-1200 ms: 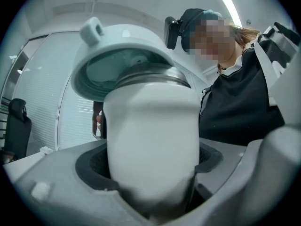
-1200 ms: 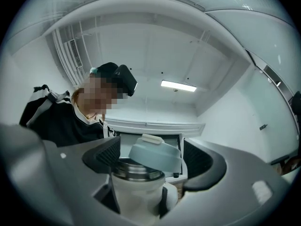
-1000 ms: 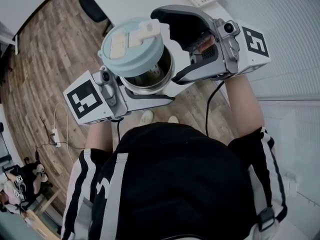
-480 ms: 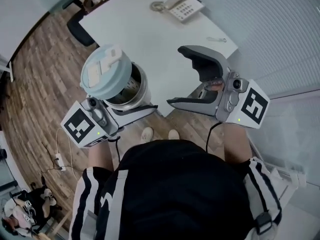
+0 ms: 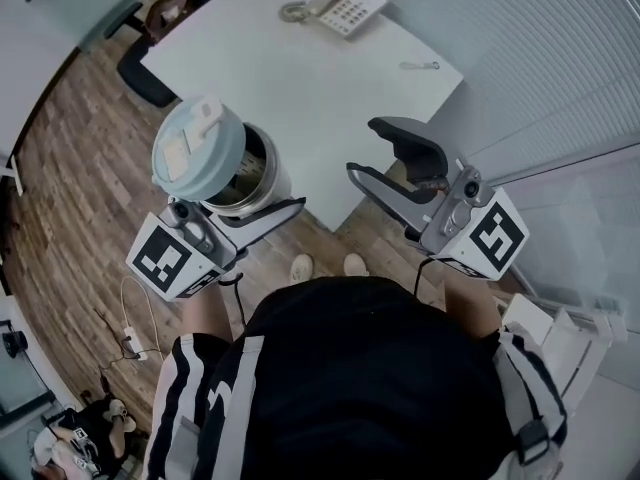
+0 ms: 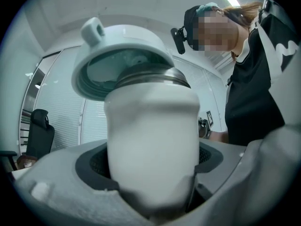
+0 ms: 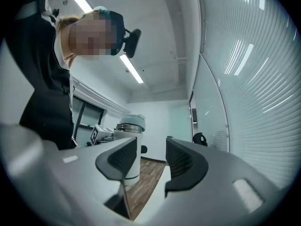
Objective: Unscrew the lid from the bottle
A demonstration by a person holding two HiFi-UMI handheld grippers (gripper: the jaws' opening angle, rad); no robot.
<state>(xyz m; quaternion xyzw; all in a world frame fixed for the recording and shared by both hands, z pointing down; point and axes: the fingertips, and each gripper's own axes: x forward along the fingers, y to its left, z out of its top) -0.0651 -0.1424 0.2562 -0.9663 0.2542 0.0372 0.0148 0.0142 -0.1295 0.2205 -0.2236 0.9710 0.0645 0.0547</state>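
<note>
My left gripper point(image 5: 268, 211) is shut on a white bottle point(image 6: 150, 140) with a steel neck, which it holds upright over the floor by the table's near edge. The pale blue lid point(image 5: 197, 148) sits askew on the neck, tipped left, so the steel mouth point(image 5: 250, 173) shows under it. In the left gripper view the lid point(image 6: 122, 55) leans over the neck. My right gripper point(image 5: 400, 163) is apart to the right, open with nothing between its jaws, which have just been closing. From the right gripper view point(image 7: 153, 161) the bottle point(image 7: 128, 154) stands beyond its left jaw.
A white table point(image 5: 300, 88) lies ahead with a desk phone point(image 5: 340, 8) and a small object point(image 5: 420, 65) near its far edge. A black chair point(image 5: 140, 73) stands at its left on wooden floor. Blinds run along the right side.
My right gripper has drawn away from the lid to the right and down, and its jaws have narrowed. The left gripper with the bottle has shifted left.
</note>
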